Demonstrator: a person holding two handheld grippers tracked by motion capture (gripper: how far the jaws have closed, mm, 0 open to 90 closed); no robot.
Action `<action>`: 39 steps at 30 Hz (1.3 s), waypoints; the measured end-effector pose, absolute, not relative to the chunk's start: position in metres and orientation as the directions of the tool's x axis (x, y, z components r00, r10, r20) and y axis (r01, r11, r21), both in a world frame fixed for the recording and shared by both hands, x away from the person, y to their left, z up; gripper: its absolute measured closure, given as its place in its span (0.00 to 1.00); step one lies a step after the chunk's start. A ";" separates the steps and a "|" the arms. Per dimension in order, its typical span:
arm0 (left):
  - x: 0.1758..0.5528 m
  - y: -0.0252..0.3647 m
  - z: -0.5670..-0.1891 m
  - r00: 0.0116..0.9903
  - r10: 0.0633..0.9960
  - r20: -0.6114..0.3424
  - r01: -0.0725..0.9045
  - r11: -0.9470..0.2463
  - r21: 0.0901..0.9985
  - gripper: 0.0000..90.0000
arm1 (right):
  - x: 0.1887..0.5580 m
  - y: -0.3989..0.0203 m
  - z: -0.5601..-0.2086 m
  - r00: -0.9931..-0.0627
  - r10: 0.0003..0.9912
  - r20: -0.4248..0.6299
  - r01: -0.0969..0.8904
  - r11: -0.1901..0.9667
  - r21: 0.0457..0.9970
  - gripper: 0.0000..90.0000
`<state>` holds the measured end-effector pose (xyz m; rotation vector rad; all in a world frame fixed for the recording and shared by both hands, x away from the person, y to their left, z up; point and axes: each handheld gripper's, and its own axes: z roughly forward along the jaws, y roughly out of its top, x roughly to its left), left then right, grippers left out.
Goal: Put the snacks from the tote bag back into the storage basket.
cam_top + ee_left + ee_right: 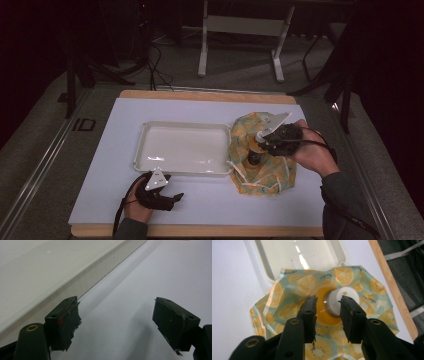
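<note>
Right gripper (328, 308), fingers parted about the white-capped bottle (337, 302) standing on the fruit-print cloth (367, 290) beside the tray (145, 150); lift straight to avoid tipping; left gripper (115, 320) wide, empty, on counter (100, 200).

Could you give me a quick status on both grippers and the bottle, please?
Left gripper open, idle by tray. Right gripper open over bottle on fruit-print cloth. Nothing blocking.

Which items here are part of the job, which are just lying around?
In play: bottle with white cap, standing on the fruit-print cloth; right gripper, jaws apart either side of the cap.

Idle: white tray; left gripper, open over the table.
</note>
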<state>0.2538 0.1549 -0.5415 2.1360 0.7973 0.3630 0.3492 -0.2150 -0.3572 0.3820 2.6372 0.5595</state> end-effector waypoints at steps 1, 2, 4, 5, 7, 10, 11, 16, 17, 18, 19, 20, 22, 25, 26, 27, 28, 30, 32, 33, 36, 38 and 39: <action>0.254 0.155 -0.541 0.759 0.651 -0.013 0.419 -0.473 0.775 0.24 | 0.350 -0.215 -0.356 -0.875 0.345 -0.340 0.176 0.880 0.441 0.71; 0.254 0.155 -0.541 0.759 0.651 -0.013 0.419 -0.473 0.775 0.24 | 0.351 -0.214 -0.355 -0.876 0.343 -0.340 0.175 0.881 0.439 0.70; 0.254 0.155 -0.541 0.760 0.650 -0.012 0.419 -0.475 0.774 0.24 | 0.354 -0.213 -0.353 -0.876 0.340 -0.343 0.174 0.884 0.434 0.69; 0.254 0.155 -0.541 0.760 0.650 -0.012 0.419 -0.476 0.773 0.24 | 0.356 -0.213 -0.353 -0.875 0.340 -0.344 0.175 0.885 0.431 0.68; 0.254 0.155 -0.541 0.760 0.649 -0.012 0.419 -0.476 0.773 0.24 | 0.359 -0.212 -0.352 -0.875 0.341 -0.344 0.180 0.888 0.423 0.66; 0.254 0.155 -0.541 0.761 0.649 -0.013 0.419 -0.477 0.773 0.24 | 0.364 -0.210 -0.352 -0.872 0.348 -0.344 0.192 0.890 0.413 0.64; 0.254 0.155 -0.541 0.761 0.649 -0.012 0.419 -0.477 0.773 0.24 | 0.366 -0.209 -0.352 -0.873 0.349 -0.341 0.195 0.890 0.411 0.63; 0.254 0.155 -0.541 0.761 0.648 -0.012 0.419 -0.477 0.772 0.24 | 0.375 -0.205 -0.354 -0.875 0.357 -0.327 0.211 0.889 0.406 0.63; 0.254 0.155 -0.541 0.761 0.649 -0.013 0.419 -0.477 0.772 0.24 | 0.376 -0.204 -0.355 -0.878 0.357 -0.317 0.215 0.889 0.405 0.62; 0.254 0.155 -0.541 0.761 0.649 -0.014 0.420 -0.476 0.773 0.24 | 0.378 -0.204 -0.356 -0.883 0.356 -0.307 0.221 0.890 0.398 0.61; 0.254 0.155 -0.541 0.761 0.649 -0.014 0.420 -0.476 0.773 0.24 | 0.379 -0.203 -0.358 -0.884 0.358 -0.300 0.230 0.892 0.388 0.60; 0.254 0.155 -0.541 0.761 0.648 -0.014 0.420 -0.476 0.773 0.24 | 0.381 -0.203 -0.359 -0.887 0.356 -0.295 0.233 0.895 0.379 0.60; 0.254 0.155 -0.541 0.761 0.648 -0.015 0.420 -0.476 0.773 0.24 | 0.384 -0.202 -0.361 -0.890 0.357 -0.284 0.245 0.899 0.363 0.58; 0.254 0.155 -0.541 0.761 0.648 -0.015 0.420 -0.476 0.773 0.24 | 0.389 -0.201 -0.364 -0.896 0.362 -0.257 0.264 0.900 0.345 0.57; 0.254 0.155 -0.541 0.761 0.648 -0.015 0.420 -0.475 0.773 0.24 | 0.390 -0.201 -0.365 -0.899 0.364 -0.242 0.272 0.899 0.342 0.58; 0.254 0.155 -0.541 0.762 0.648 -0.014 0.420 -0.477 0.772 0.24 | 0.391 -0.201 -0.366 -0.905 0.362 -0.224 0.274 0.898 0.345 0.60; 0.254 0.155 -0.541 0.762 0.647 -0.014 0.419 -0.477 0.773 0.24 | 0.391 -0.201 -0.365 -0.903 0.367 -0.222 0.279 0.895 0.347 0.62; 0.254 0.155 -0.541 0.761 0.648 -0.015 0.420 -0.475 0.773 0.24 | 0.392 -0.202 -0.363 -0.899 0.386 -0.209 0.299 0.887 0.353 0.64; 0.254 0.155 -0.541 0.761 0.648 -0.015 0.420 -0.475 0.773 0.24 | 0.393 -0.203 -0.363 -0.890 0.409 -0.202 0.323 0.877 0.356 0.64; 0.254 0.155 -0.541 0.762 0.648 -0.014 0.420 -0.477 0.772 0.24 | 0.393 -0.204 -0.364 -0.887 0.415 -0.202 0.327 0.874 0.359 0.64; 0.254 0.155 -0.541 0.761 0.648 -0.014 0.420 -0.476 0.773 0.24 | 0.393 -0.204 -0.363 -0.874 0.444 -0.197 0.355 0.862 0.362 0.64; 0.254 0.155 -0.541 0.761 0.649 -0.015 0.421 -0.476 0.773 0.24 | 0.393 -0.203 -0.364 -0.863 0.465 -0.199 0.376 0.853 0.362 0.64; 0.254 0.155 -0.541 0.761 0.649 -0.015 0.421 -0.476 0.773 0.24 | 0.394 -0.203 -0.363 -0.856 0.477 -0.199 0.390 0.848 0.359 0.64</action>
